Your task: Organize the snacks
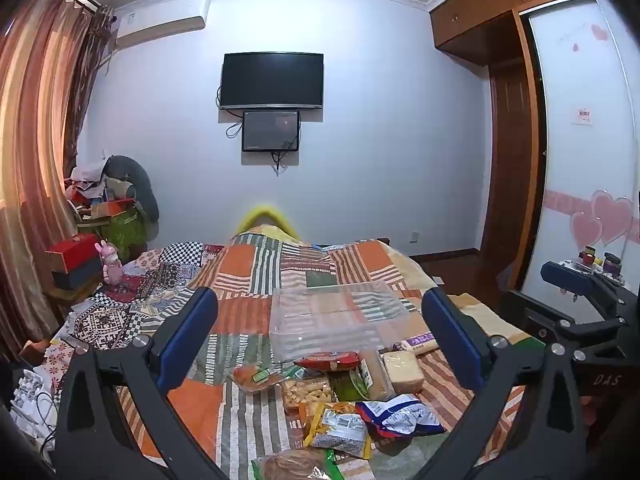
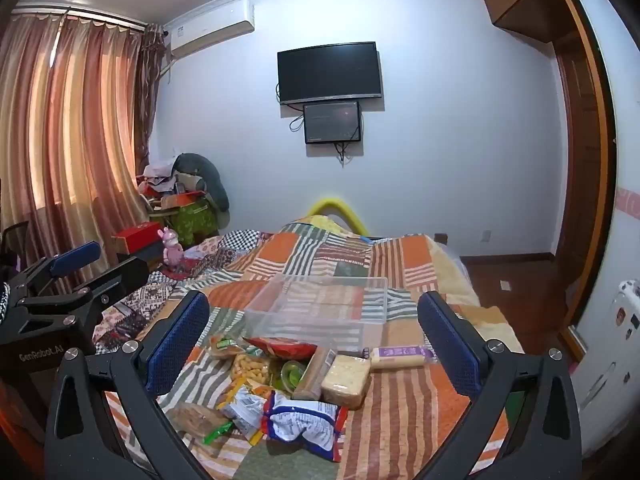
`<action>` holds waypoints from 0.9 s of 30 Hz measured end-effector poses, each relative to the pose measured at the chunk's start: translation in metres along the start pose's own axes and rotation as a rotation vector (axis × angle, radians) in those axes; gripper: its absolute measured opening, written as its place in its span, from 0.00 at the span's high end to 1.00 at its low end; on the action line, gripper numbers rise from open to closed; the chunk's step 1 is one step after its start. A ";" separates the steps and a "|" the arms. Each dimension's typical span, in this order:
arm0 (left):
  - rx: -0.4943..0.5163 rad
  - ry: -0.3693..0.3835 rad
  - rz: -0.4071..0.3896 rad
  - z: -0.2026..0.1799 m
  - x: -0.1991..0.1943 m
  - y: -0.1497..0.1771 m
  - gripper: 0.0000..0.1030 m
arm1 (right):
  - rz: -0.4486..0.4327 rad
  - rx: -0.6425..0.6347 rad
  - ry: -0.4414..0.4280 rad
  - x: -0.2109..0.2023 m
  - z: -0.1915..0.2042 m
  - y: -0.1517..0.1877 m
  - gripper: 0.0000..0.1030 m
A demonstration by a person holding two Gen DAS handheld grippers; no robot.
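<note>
A pile of snack packets (image 1: 340,396) lies on the patchwork bed (image 1: 248,280), also in the right wrist view (image 2: 280,384). It includes a blue and white bag (image 2: 304,420), a pale cracker pack (image 2: 347,376), a red packet (image 2: 280,347) and a purple-labelled roll (image 2: 400,356). A clear plastic bin (image 1: 336,316) stands empty just behind the pile; it also shows in the right wrist view (image 2: 320,304). My left gripper (image 1: 320,336) is open and empty above the pile. My right gripper (image 2: 312,340) is open and empty, to the right of the left one.
Boxes and a pink toy (image 1: 112,264) crowd the bed's far left by the curtains (image 1: 36,140). A wardrobe (image 1: 516,120) and wooden floor (image 2: 516,280) lie right of the bed. A TV (image 1: 272,80) hangs on the far wall.
</note>
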State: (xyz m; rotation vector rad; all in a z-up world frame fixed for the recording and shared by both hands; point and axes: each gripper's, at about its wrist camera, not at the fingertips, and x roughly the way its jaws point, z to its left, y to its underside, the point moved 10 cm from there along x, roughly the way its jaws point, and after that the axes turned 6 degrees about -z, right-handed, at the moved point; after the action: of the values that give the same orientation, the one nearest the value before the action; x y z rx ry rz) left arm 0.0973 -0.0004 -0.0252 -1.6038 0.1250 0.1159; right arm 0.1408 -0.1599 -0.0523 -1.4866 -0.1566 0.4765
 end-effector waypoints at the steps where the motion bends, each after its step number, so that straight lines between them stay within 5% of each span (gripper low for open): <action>1: -0.003 0.002 0.000 0.000 0.000 0.000 0.00 | 0.000 0.001 -0.002 0.000 0.000 0.000 0.00; 27: 0.000 0.000 -0.019 -0.003 0.002 0.002 0.00 | -0.023 0.012 -0.003 -0.005 -0.001 -0.006 0.00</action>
State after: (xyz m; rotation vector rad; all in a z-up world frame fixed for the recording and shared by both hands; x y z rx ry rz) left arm 0.0988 -0.0036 -0.0271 -1.6048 0.1104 0.1011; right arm 0.1386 -0.1631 -0.0454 -1.4709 -0.1730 0.4602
